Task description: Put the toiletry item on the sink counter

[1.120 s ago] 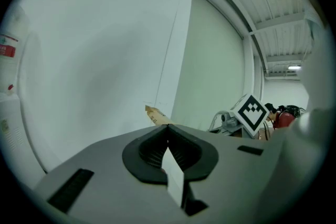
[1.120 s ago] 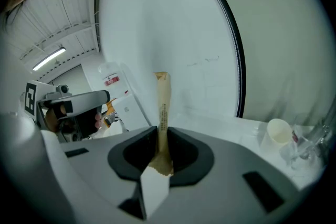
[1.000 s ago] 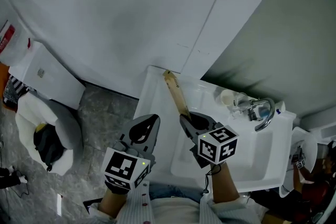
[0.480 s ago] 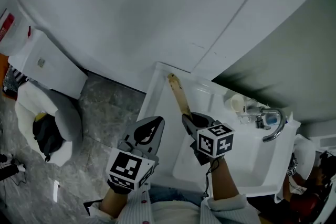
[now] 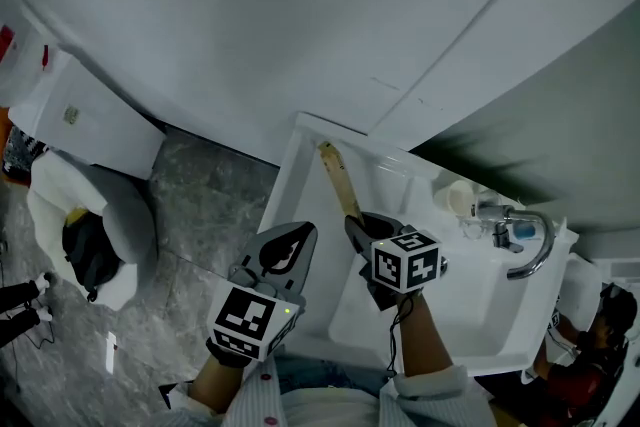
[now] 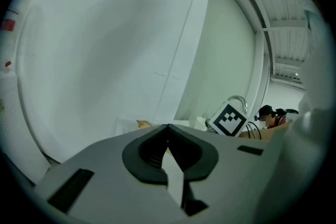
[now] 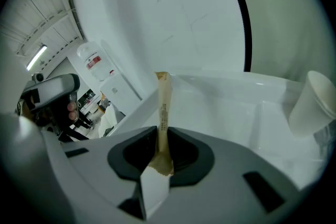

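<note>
Over the last second the right hand-held gripper (image 5: pixel 358 225), clamped on the lower end of the toiletry item (image 5: pixel 340 183), has come down toward the counter (image 5: pixel 292 177). The item's free end is now over the rim across the basin from the faucet (image 5: pixel 522 237). Contact cannot be confirmed, so placement is judged still pending. The left hand-held gripper (image 5: pixel 297 233) has its jaws together and holds nothing.

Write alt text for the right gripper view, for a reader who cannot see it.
The right claw is shut on the lower end of a slim tan toiletry packet, which sticks up and away from the camera over a white sink. A white cup shows at the right edge, with a pale wall behind.
</note>
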{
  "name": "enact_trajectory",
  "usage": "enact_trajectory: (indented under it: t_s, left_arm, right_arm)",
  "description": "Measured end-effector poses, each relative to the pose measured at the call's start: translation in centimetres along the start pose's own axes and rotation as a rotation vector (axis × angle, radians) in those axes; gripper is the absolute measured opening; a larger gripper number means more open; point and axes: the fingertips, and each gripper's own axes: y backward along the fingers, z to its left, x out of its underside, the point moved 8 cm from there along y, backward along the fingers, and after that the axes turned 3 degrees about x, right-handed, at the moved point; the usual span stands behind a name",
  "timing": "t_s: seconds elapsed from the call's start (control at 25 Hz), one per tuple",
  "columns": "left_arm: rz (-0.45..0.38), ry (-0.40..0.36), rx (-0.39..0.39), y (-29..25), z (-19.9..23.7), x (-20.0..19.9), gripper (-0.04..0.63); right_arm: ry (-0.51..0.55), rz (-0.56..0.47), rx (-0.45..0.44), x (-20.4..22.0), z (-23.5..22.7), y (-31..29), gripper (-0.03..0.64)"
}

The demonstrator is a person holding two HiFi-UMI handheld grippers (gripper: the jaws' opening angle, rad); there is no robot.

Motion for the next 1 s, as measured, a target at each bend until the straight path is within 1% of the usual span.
enact_trajectory:
  t_s: [0.56, 0.92, 1.0]
  left_arm:
    - [0.079, 0.045, 0.005, -3.5, 1.1, 2.5, 0.017]
    - [0.115, 0.058, 0.014, -4.1, 1.1, 3.7, 0.017]
    - [0.120, 0.056, 0.011, -4.0, 1.2, 3.8, 0.017]
  right_arm:
    - [0.006, 0.063, 0.001, 0.9, -0.8, -2.7, 0.077]
    - [0.011, 0.076, 0.040, 1.2, -1.3, -3.1, 0.086]
    - [0.006, 0.075, 0.042, 1.2, -1.3, -3.1, 0.097]
